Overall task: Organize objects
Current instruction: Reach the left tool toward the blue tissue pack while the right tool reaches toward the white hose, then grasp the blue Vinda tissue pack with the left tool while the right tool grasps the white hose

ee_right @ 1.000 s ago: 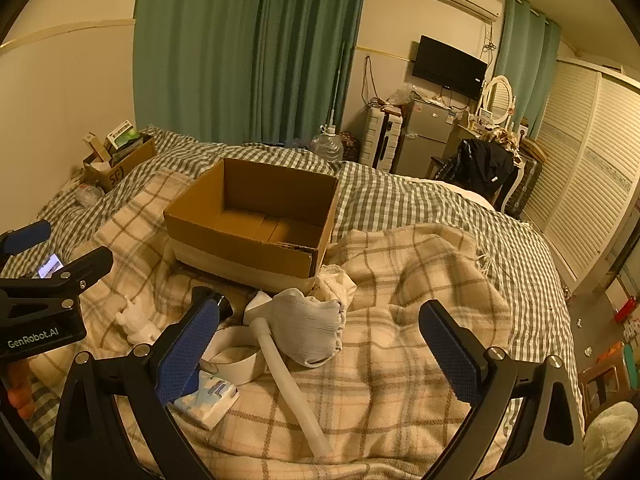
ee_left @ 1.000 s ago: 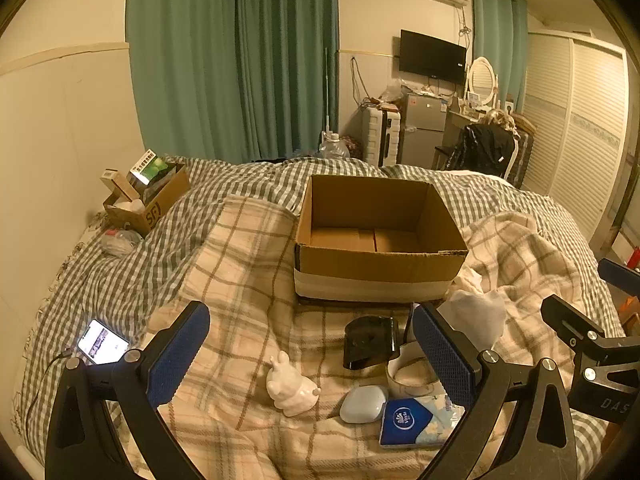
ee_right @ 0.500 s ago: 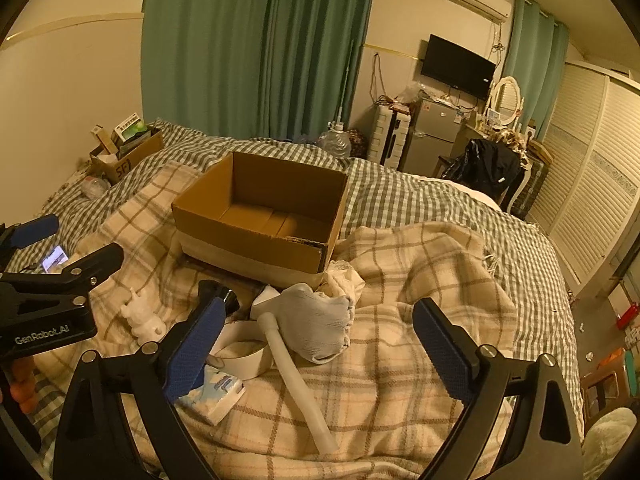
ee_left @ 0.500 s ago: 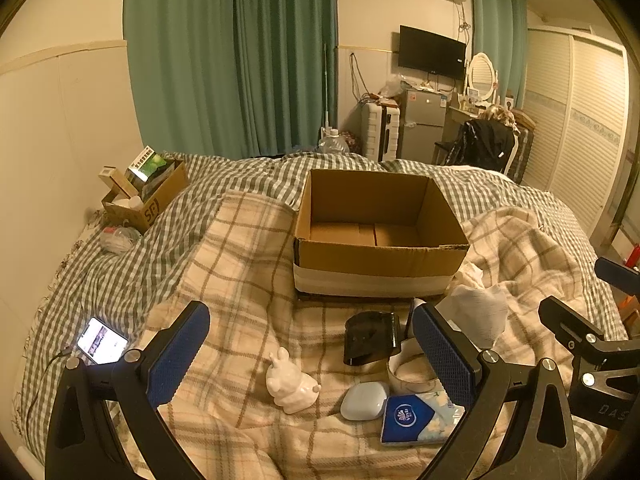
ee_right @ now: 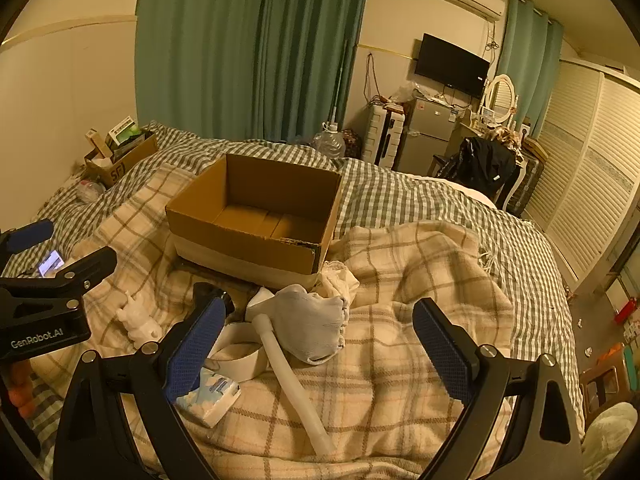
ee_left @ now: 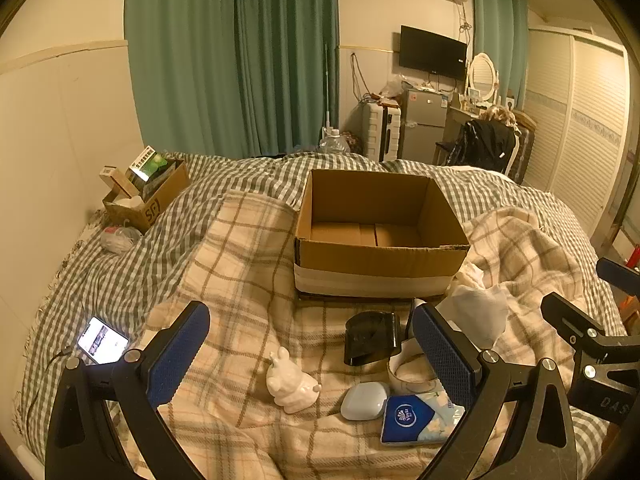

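Here, both grippers hang over a bed with a checked blanket [ee_left: 248, 264]. On the far left a lit phone [ee_left: 103, 340] lies on the bed. The left gripper [ee_left: 310, 354] has its jaws spread wide, holding nothing. Between them a small white bunny figure [ee_left: 291, 384] stands on the blanket. Just right of it lie a pale round case [ee_left: 365, 400], a blue tissue pack [ee_left: 418, 420] and a white tape roll [ee_left: 408, 372]. A black clip-like thing [ee_left: 372, 338] sits behind them, near the open cardboard box [ee_left: 380, 256]. The box has nothing in it. The right gripper [ee_right: 320, 356] also has its jaws spread wide and empty, above a grey cloth [ee_right: 314, 320] and a white tube [ee_right: 288, 376].
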The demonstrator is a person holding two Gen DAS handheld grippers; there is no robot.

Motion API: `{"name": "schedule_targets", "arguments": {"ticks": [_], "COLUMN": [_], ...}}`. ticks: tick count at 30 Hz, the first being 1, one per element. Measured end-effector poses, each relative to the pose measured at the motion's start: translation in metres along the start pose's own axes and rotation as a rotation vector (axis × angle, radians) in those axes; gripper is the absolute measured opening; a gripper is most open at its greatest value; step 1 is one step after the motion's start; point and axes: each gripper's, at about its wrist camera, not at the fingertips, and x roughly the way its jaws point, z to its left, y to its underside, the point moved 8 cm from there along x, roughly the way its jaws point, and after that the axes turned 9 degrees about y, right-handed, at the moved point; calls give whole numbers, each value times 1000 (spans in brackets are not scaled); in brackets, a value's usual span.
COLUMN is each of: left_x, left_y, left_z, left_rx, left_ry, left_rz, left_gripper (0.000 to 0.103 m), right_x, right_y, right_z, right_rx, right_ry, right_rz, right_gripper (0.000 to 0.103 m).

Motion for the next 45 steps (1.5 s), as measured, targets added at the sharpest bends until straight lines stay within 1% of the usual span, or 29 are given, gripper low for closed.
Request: {"name": "schedule_targets", "arguments": {"ticks": [4,7,8,11,14,16,19,21,24,28,30,31,32,34,36,39,40,41,42,43,44,45], "left_x": [-2,-3,-4,-4,-3,-2,5,8,17,28,35,41,45,53,58,59,58,57,57,55,54,53], "left_y": [-1,-3,-3,-3,0,3,14,21,35,55,65,72,77,86,92,94,93,93,93,93,92,92], "left_z": [-1,-2,-3,-5,-5,-5,-3,-3,-9,-25,-32,-36,-38,-38,-34,-27,-25,-24,-24,-26,-28,-31], "left_rx": [-7,-5,-3,11,17,5,-40,-58,-51,-7,12,22,27,30,7,-48,-70,-80,-89,-93,-91,-87], "left_ry": [26,31,32,29,28,29,25,23,23,44,60,70,75,79,101,117,120,124,129,142,149,156], "left_rz": [-4,-1,-6,-10,1,10,58,65,113,156,184,205,222,258,281,291,293,295,296,295,295,295], "left_gripper": [103,103,103,103,103,103,103,103,103,103,103,103,103,103,103,103,103,103,103,103,103,103], "right_x": [5,6,5,6,4,0,-7,-10,-6,13,27,34,43,55,66,76,78,78,76,74,68,62], "right_y": [2,3,4,3,1,-1,0,5,21,46,58,64,73,89,100,113,115,116,117,117,112,107], "right_z": [-1,-4,-6,-13,-15,-19,-23,-22,-18,-13,-9,-8,-5,0,8,16,18,19,18,18,16,15], "right_rx": [13,14,10,-5,-15,-3,1,-15,-48,-52,-64,-70,-79,-84,-98,-142,-144,-143,-133,-127,-126,-129], "right_ry": [-25,-49,-45,10,11,16,18,24,35,17,13,12,5,-29,-63,-63,-66,-73,-89,-98,-87,-75], "right_rz": [25,41,40,36,33,20,4,-4,25,116,172,195,237,303,352,401,407,414,414,411,376,349], "right_gripper": [102,103,103,103,103,103,103,103,103,102,98,94,92,82,76,69,62,49,42,23,16,16]}}
